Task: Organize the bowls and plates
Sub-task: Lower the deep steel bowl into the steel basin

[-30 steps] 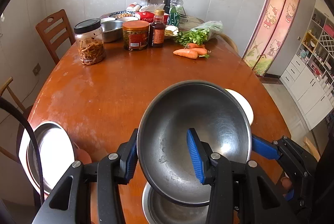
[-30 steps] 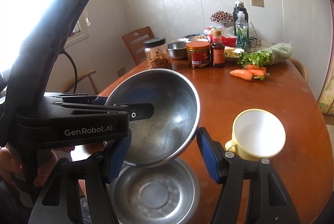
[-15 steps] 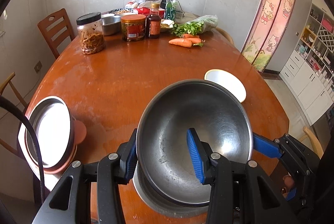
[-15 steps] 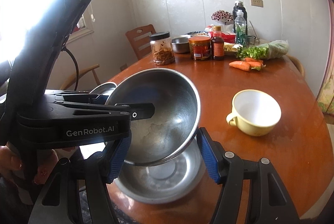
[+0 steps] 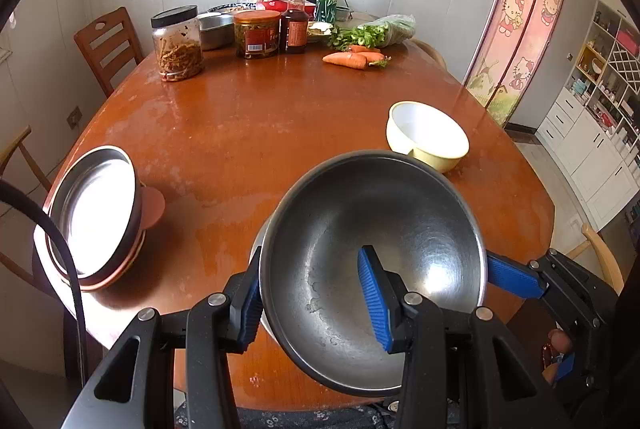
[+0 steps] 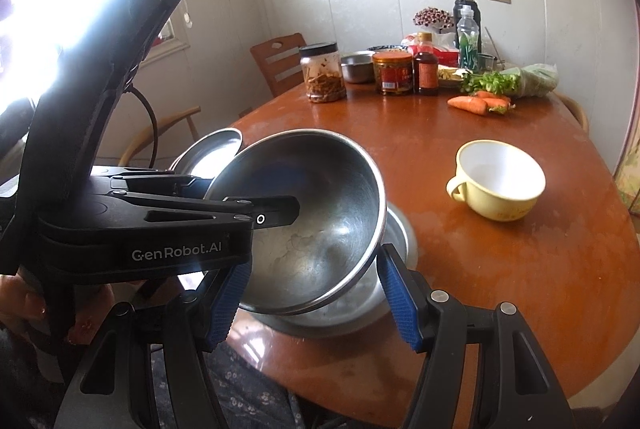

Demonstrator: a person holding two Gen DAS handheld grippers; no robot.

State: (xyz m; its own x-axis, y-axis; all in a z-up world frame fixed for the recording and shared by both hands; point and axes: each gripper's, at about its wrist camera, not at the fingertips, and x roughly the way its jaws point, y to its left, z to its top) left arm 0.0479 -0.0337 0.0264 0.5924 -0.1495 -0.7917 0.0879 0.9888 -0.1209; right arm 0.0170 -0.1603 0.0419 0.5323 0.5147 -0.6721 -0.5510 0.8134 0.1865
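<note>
My left gripper [image 5: 310, 305] is shut on the near rim of a steel bowl [image 5: 372, 261], held tilted just above a second steel bowl [image 6: 384, 293] on the table's near edge. The held bowl [image 6: 316, 217] also shows in the right wrist view, gripped by the left gripper [image 6: 276, 215]. My right gripper [image 6: 314, 301] is open, its fingers on either side of the two bowls, gripping nothing. A stack of steel plates on a brown dish [image 5: 96, 221] sits at the left edge. A yellow cup-shaped bowl [image 5: 426, 139] stands to the right.
The round wooden table [image 5: 248, 133] holds jars [image 5: 176, 43], bottles [image 5: 294, 31], a steel basin [image 5: 214, 29], carrots [image 5: 346, 59] and greens at its far side. Wooden chairs [image 5: 106, 47] stand around it. White cabinets [image 5: 596, 133] are on the right.
Both grippers have drawn back toward the table's near edge, so more of the table shows. The held bowl has come down closer over the lower bowl. The left grip stays shut.
</note>
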